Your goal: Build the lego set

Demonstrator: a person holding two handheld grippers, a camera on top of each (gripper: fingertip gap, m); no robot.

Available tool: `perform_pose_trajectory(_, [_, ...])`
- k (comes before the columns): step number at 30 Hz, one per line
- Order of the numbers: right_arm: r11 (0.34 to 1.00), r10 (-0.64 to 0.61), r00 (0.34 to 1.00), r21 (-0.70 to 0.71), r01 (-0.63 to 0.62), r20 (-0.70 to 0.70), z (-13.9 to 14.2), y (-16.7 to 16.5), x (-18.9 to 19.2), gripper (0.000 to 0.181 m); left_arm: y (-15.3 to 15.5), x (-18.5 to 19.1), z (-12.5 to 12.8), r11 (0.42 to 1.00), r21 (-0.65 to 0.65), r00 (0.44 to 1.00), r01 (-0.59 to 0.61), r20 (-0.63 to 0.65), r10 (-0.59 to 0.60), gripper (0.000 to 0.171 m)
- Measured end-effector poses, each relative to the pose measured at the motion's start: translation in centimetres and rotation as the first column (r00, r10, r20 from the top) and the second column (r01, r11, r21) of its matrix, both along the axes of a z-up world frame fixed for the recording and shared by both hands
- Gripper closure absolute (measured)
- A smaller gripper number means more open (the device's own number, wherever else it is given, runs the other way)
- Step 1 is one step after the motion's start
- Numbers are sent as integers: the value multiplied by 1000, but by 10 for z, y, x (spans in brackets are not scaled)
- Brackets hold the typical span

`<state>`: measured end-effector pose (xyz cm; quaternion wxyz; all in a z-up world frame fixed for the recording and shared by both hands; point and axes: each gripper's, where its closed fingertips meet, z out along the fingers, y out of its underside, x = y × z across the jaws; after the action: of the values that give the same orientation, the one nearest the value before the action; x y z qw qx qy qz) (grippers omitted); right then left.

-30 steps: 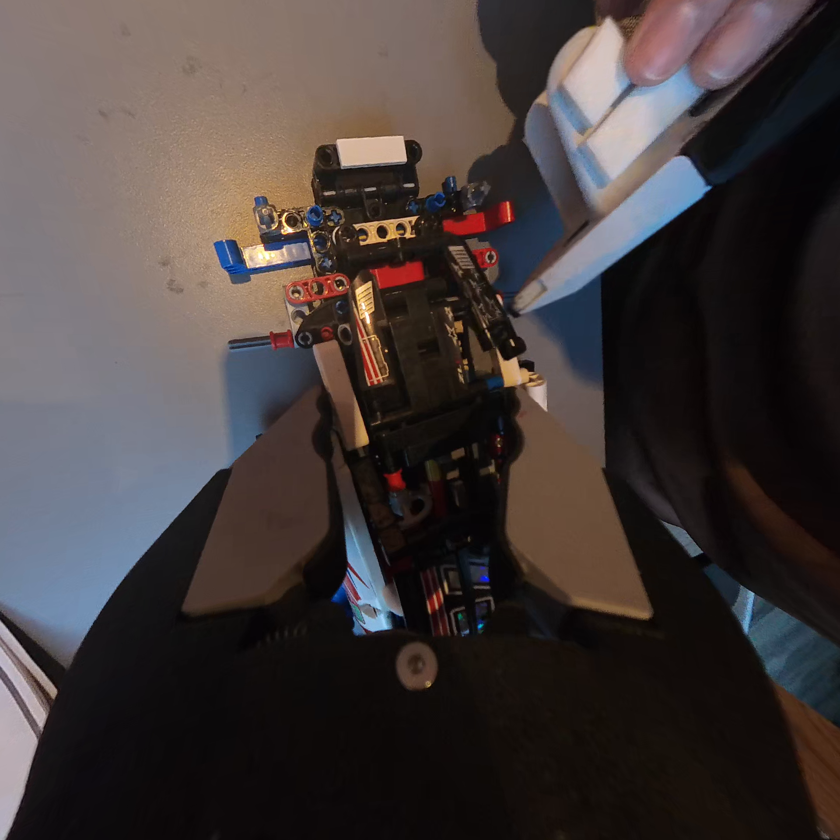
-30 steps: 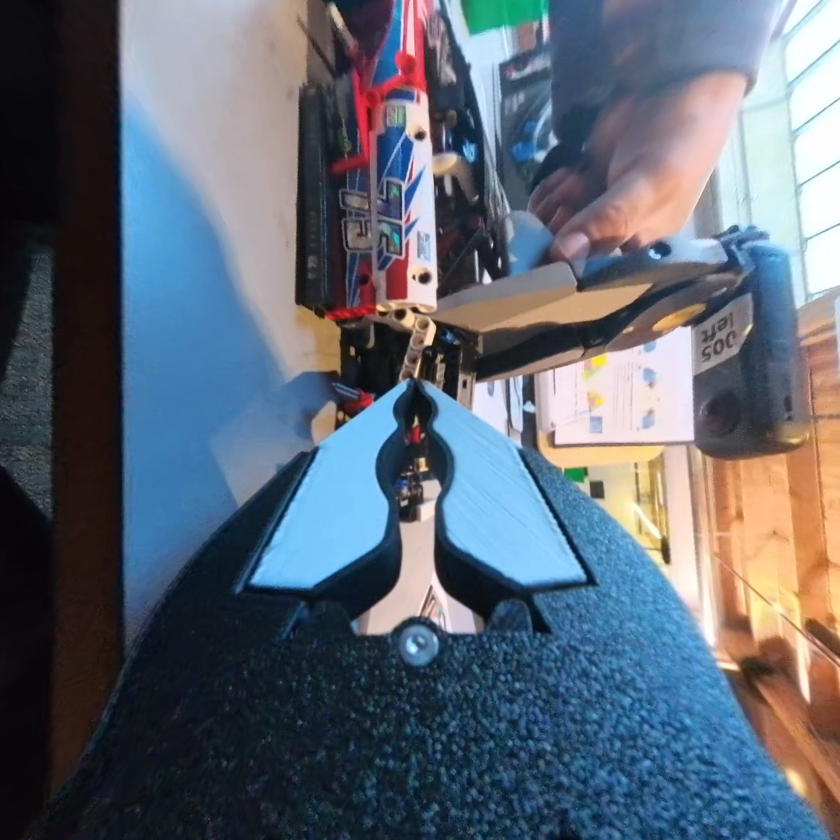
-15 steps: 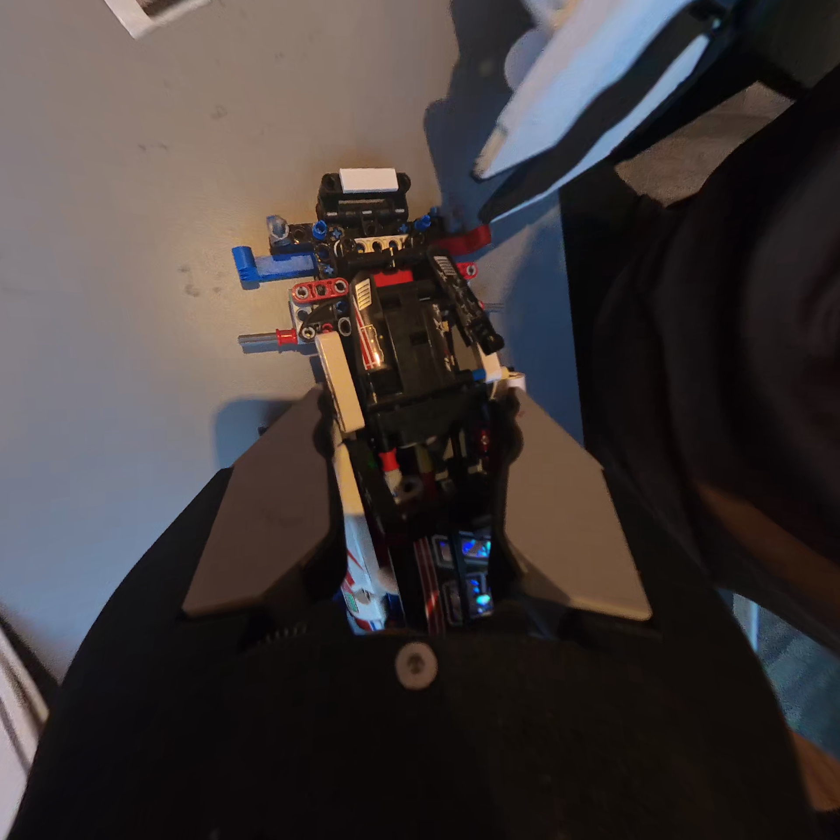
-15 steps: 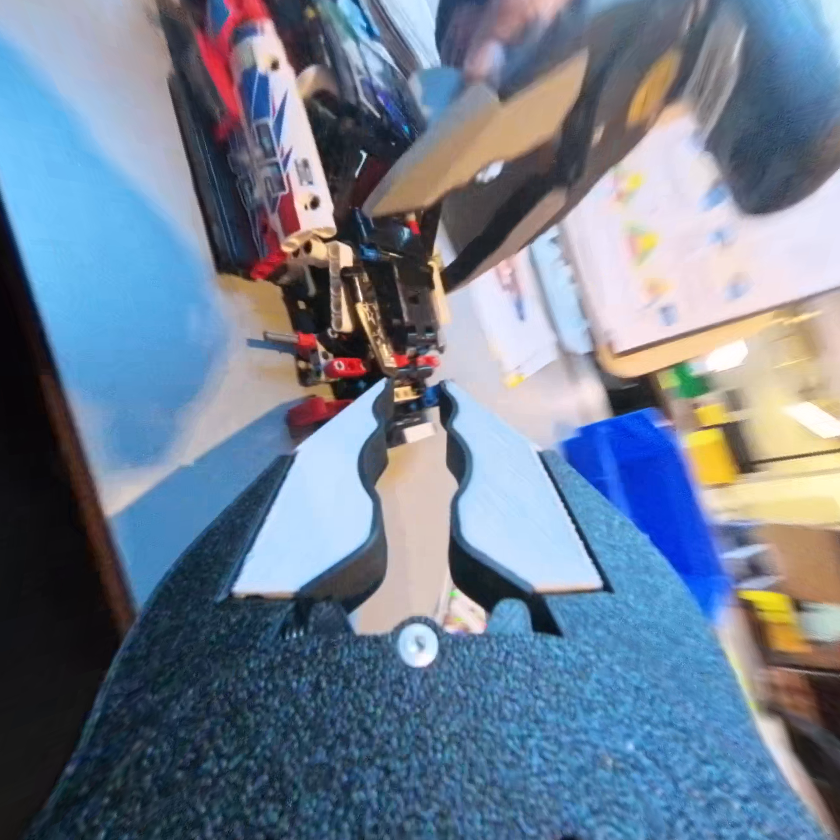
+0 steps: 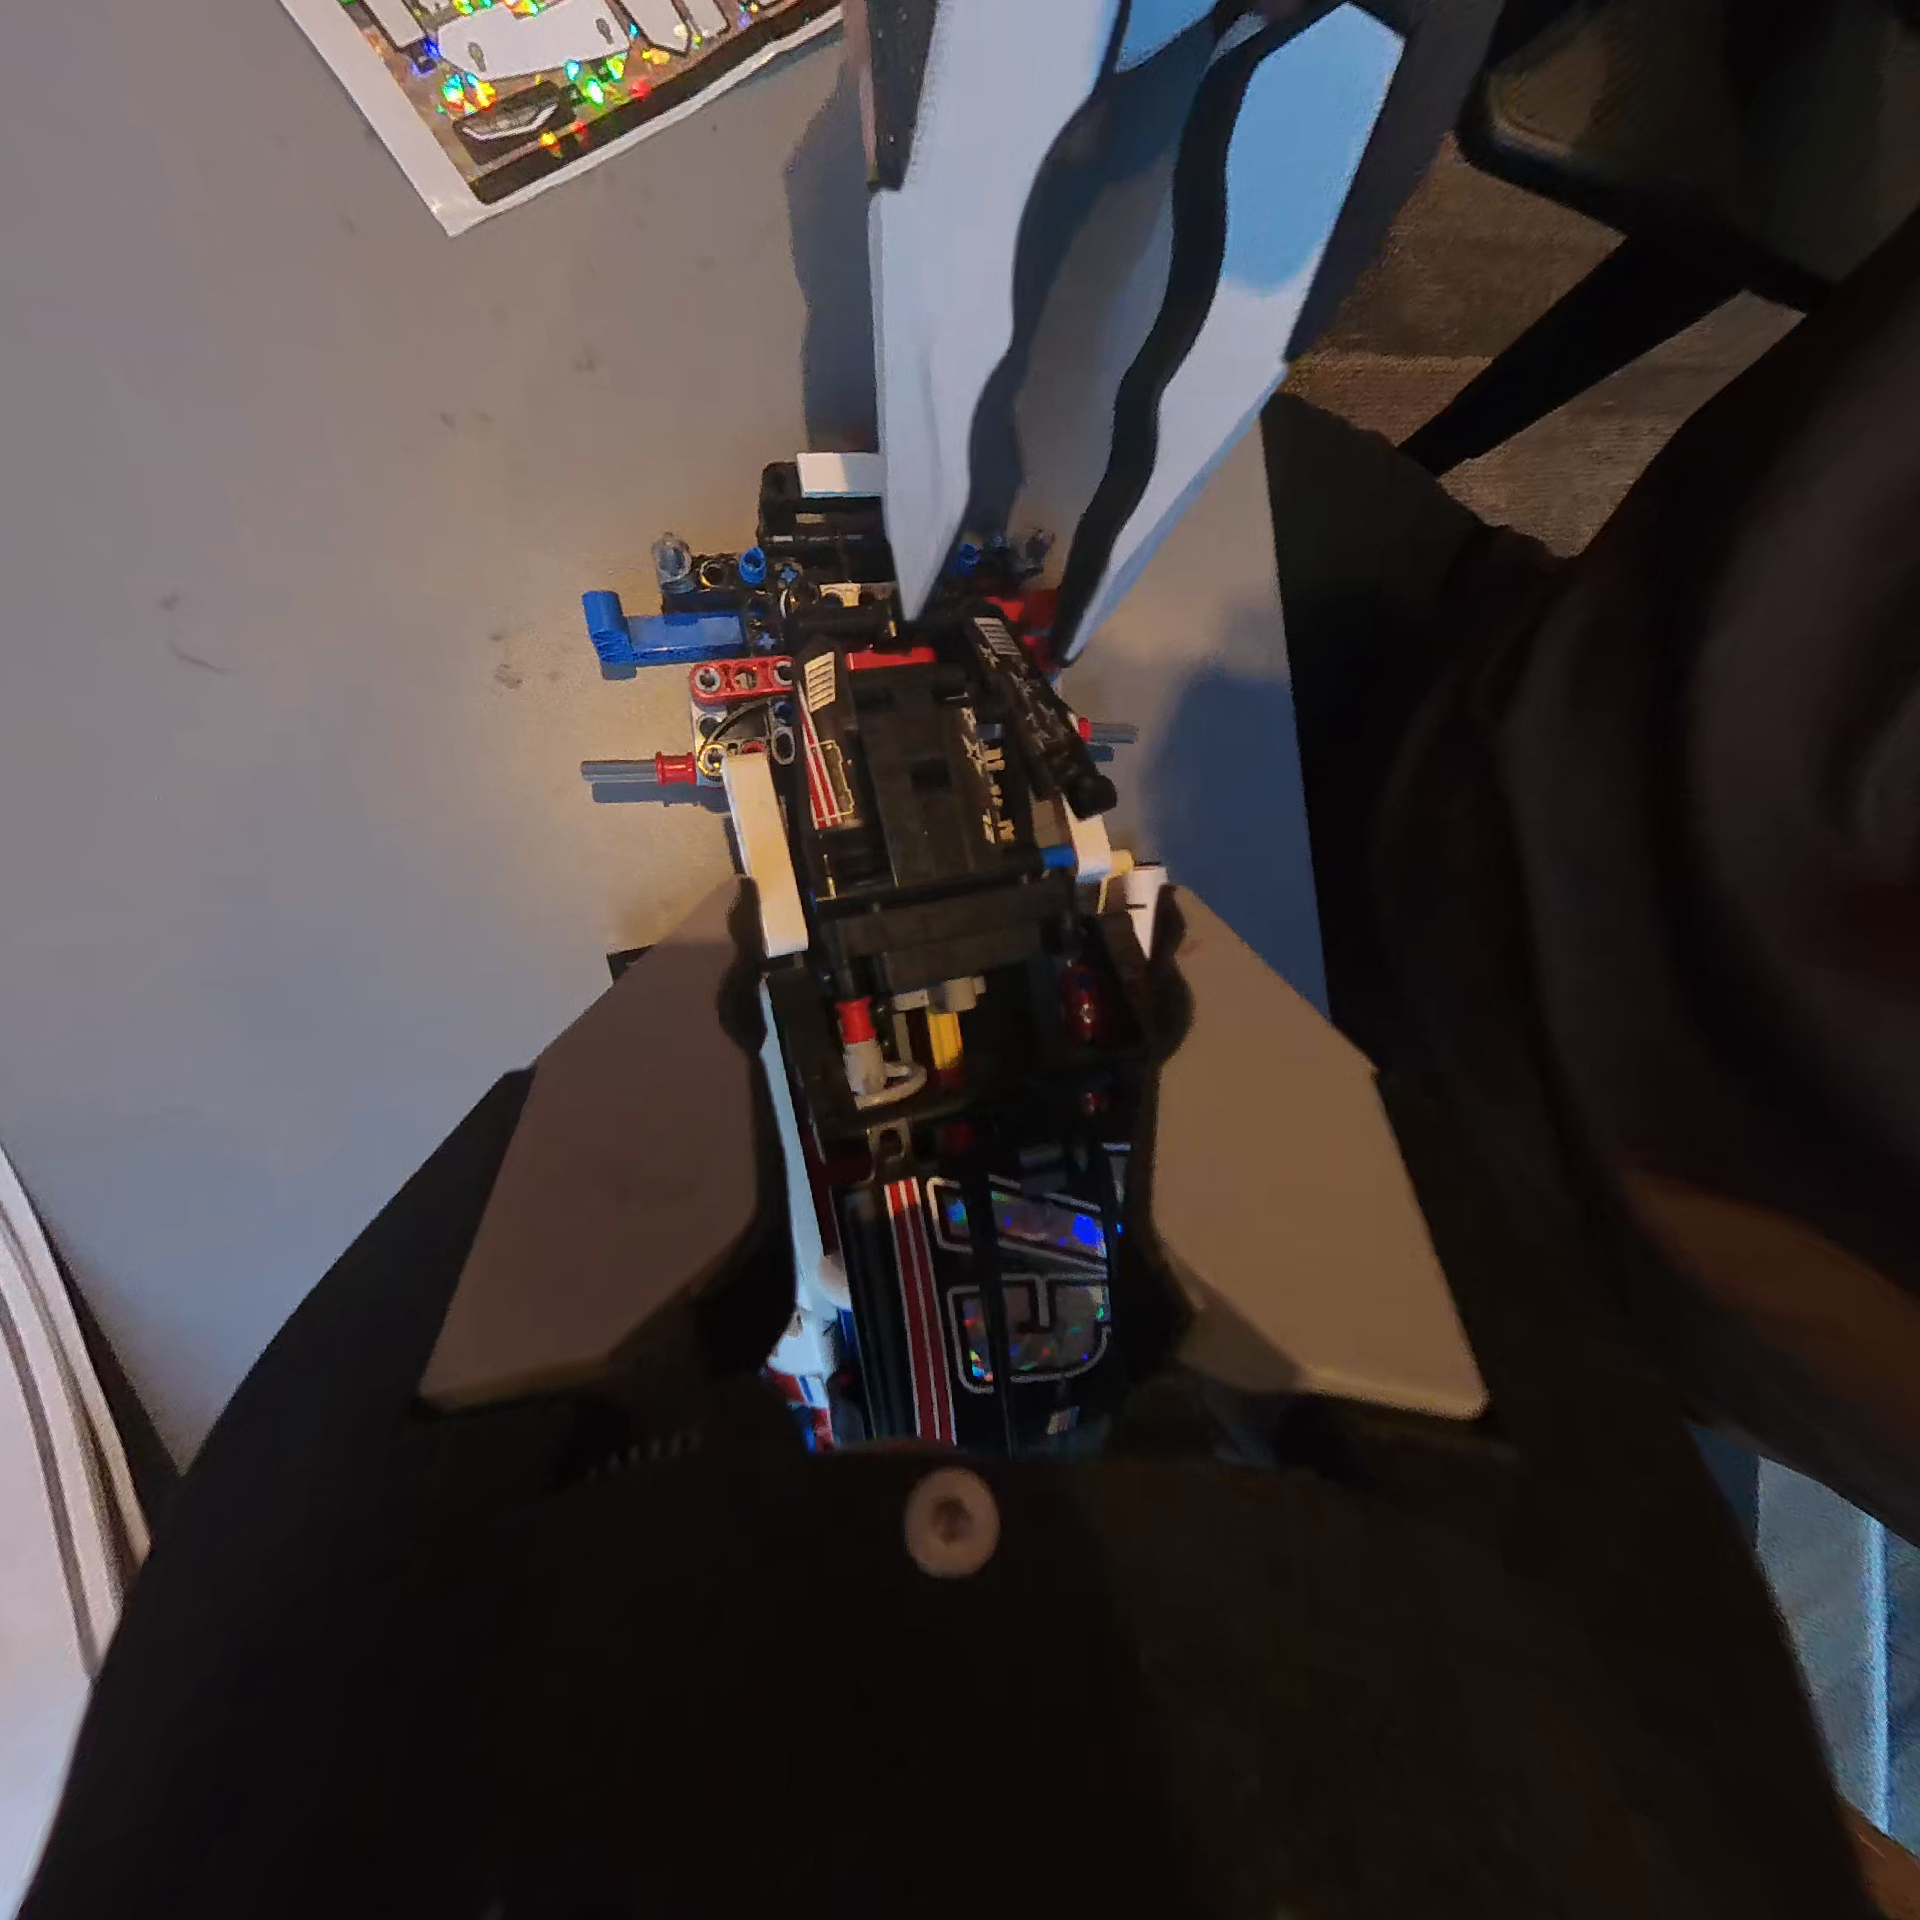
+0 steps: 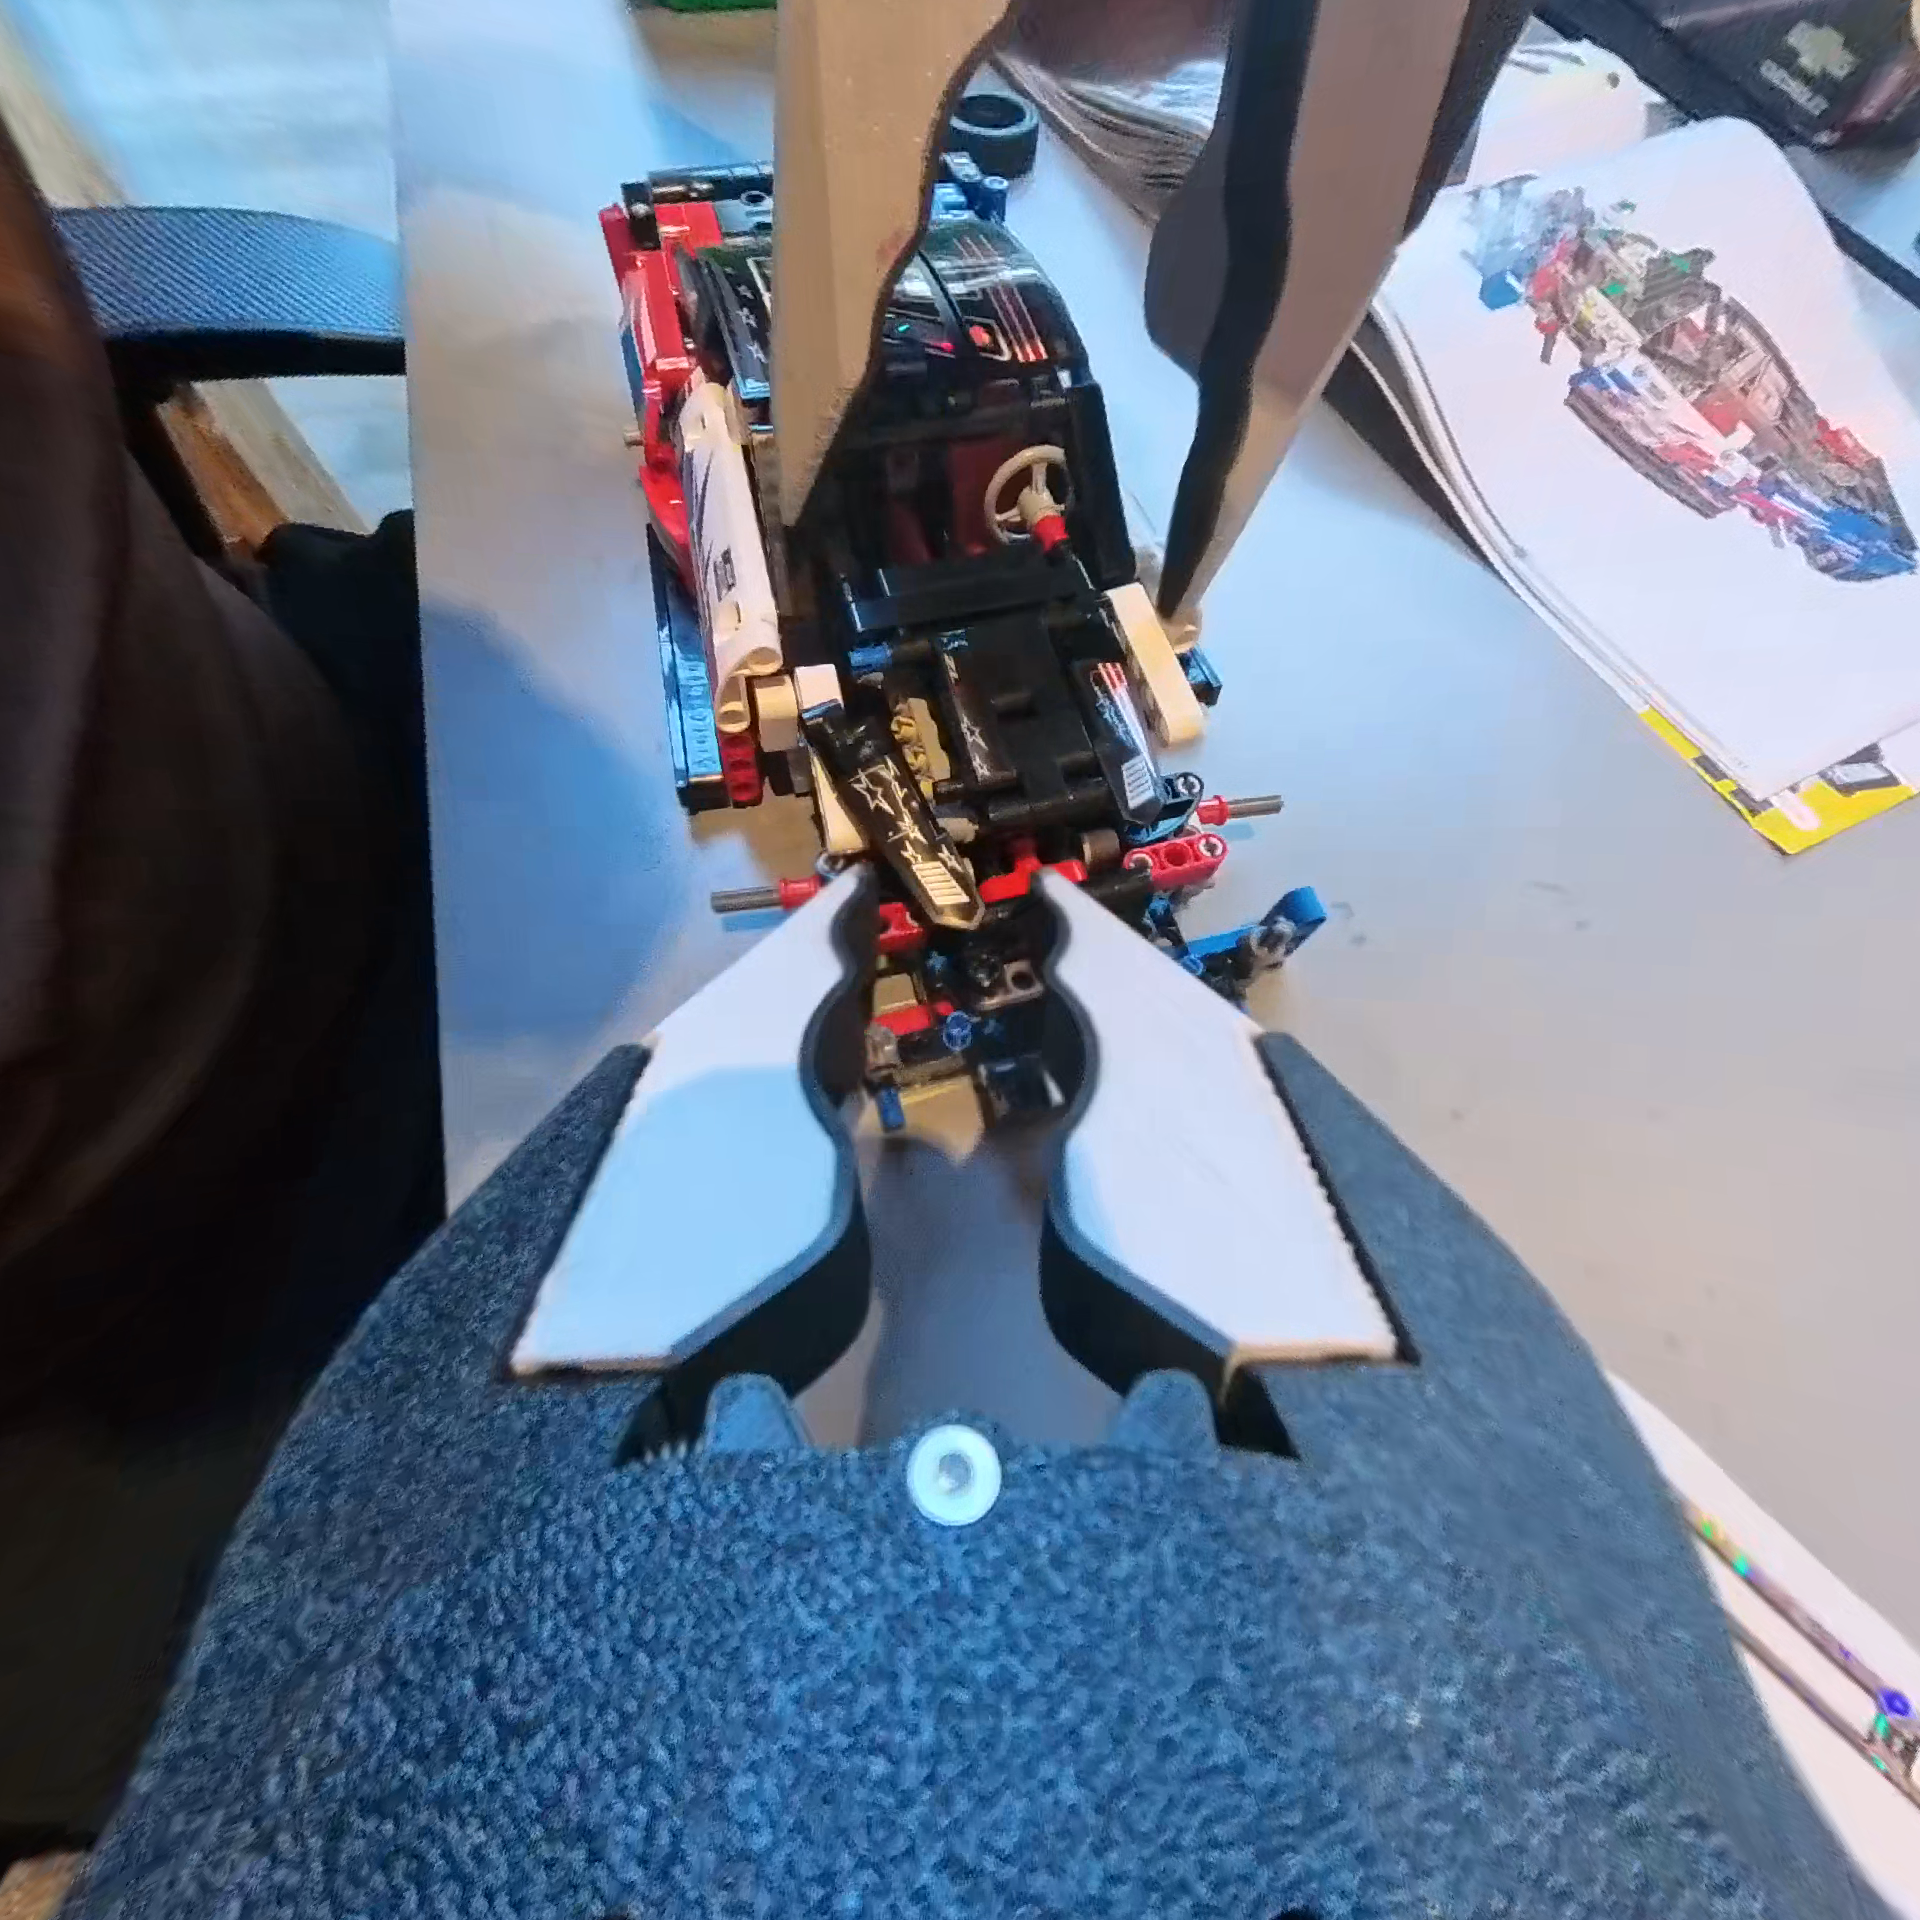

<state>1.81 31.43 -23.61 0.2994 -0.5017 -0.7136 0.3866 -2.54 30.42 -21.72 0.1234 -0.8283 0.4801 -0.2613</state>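
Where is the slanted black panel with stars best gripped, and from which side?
Probably its free, pointed end: the black panel sticks out slanted from the lego car toward the right gripper, whose open fingers flank that tip. Come straight from this end, closing across its narrow width.

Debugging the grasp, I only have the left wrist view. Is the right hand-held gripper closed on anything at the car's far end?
Observer: No. The right hand-held gripper is open, and the black starred panel of the lego car pokes between its tips.
Operator: Instructions nearby?
Observer: Yes, an open instruction booklet lies on the table beside the car.
Operator: Any loose parts?
Observer: One black tyre on the table beyond the car's other end.
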Motion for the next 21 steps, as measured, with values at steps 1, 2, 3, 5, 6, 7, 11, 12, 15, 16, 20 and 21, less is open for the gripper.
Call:
perform_pose_trajectory(1, [1000, 17, 1000, 0, -17, 0, 0, 0, 0, 161, 0, 1, 0, 1000, -2, 1000, 0, 5, 0, 100])
perform_pose_trajectory(2, [1000, 26, 1000, 0, -26, -4, 0, 1, 0, 162, 1, 0, -1, 1000, -1, 1000, 0, 5, 0, 100])
perform_pose_trajectory(3, [999, 33, 999, -3, -33, -10, 0, 1, 0, 162, 2, 0, -3, 1000, 0, 1000, 1, 2, -1, 101])
perform_pose_trajectory(5, [998, 62, 998, -15, -62, -7, -1, 1, -1, 158, 2, 1, -5, 1000, -7, 1000, 6, 4, -6, 101])
perform_pose_trajectory(6, [997, 78, 997, -24, -78, -4, -1, 0, -1, 154, 2, 1, -6, 1000, -11, 1000, 9, 5, -9, 100])
perform_pose_trajectory(7, [995, 95, 996, -32, -95, -4, -1, -1, -1, 151, 2, 1, -7, 1000, -12, 1000, 11, 2, -11, 100])
perform_pose_trajectory(11, [987, 161, 987, -20, -161, -12, 0, -7, -2, 167, 2, 3, -7, 1000, -9, 1000, 16, 0, -16, 99])
perform_pose_trajectory(12, [986, 167, 986, -14, -167, -5, -2, -7, -2, 167, 2, 3, -6, 1000, -9, 1000, 16, 3, -16, 99])
perform_pose_trajectory(15, [986, 164, 986, -7, -164, 9, -4, -6, -3, 164, 2, 4, -7, 1000, -11, 1000, 14, 4, -13, 99])
perform_pose_trajectory(16, [986, 165, 986, -10, -165, 5, -4, -6, -3, 165, 2, 4, -8, 1000, -12, 1000, 13, 4, -13, 98])
perform_pose_trajectory(20, [985, 172, 985, -24, -172, -6, -1, -10, 0, 169, 2, 4, -11, 1000, -14, 1000, 10, 0, -10, 97])
perform_pose_trajectory(21, [985, 172, 985, -37, -172, 2, -1, -12, 2, 169, 2, 4, -10, 1000, -10, 1000, 10, -3, -10, 97])
